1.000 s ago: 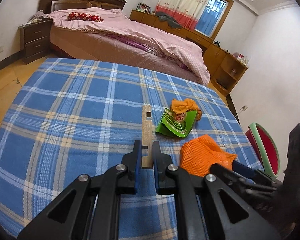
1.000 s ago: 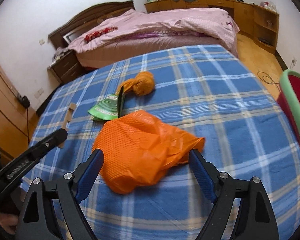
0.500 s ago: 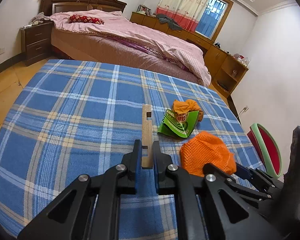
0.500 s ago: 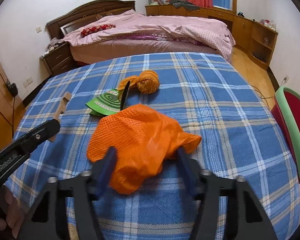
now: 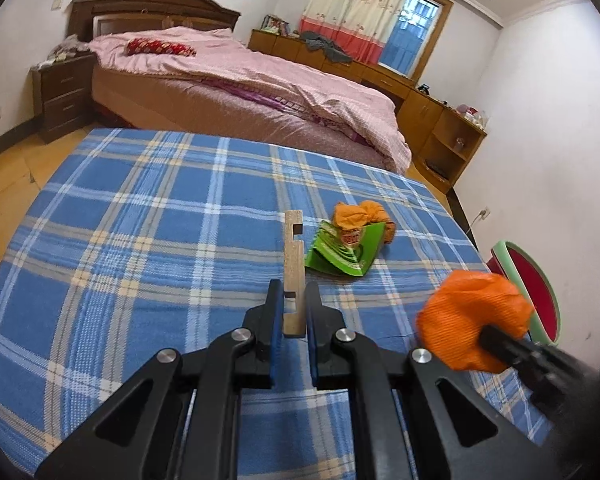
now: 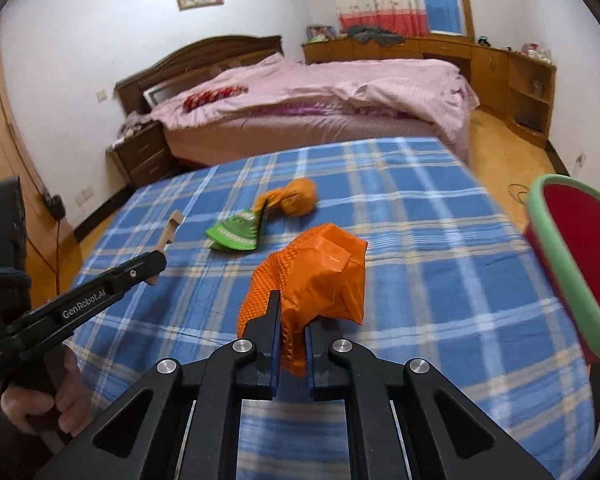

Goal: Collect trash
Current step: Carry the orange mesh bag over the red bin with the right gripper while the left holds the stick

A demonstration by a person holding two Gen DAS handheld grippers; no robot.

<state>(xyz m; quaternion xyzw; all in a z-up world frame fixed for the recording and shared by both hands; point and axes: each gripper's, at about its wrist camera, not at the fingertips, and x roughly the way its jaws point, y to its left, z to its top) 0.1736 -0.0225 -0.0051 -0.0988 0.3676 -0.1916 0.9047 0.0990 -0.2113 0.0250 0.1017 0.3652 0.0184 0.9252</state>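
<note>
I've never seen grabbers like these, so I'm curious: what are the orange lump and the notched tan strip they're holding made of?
The orange lump looks like thin plastic film, part glossy, part dimpled like netting; it crumples in the right gripper. The notched tan strip in the left gripper looks matte and speckled, with cut-outs: likely pressed cardboard or fibreboard.

The counter point(image 5: 148, 240) wears a blue cloth with a plaid pattern of white and beige lines. The crumpled bag point(image 6: 316, 276) is bright orange with a fine net texture. The flat packet point(image 5: 342, 254) is green with lighter curved stripes. The wooden strip point(image 5: 293, 268) is pale tan. The bin point(image 6: 568, 264) is red inside with a light green rim. The far bed point(image 5: 260, 84) has a pink cover.
</note>
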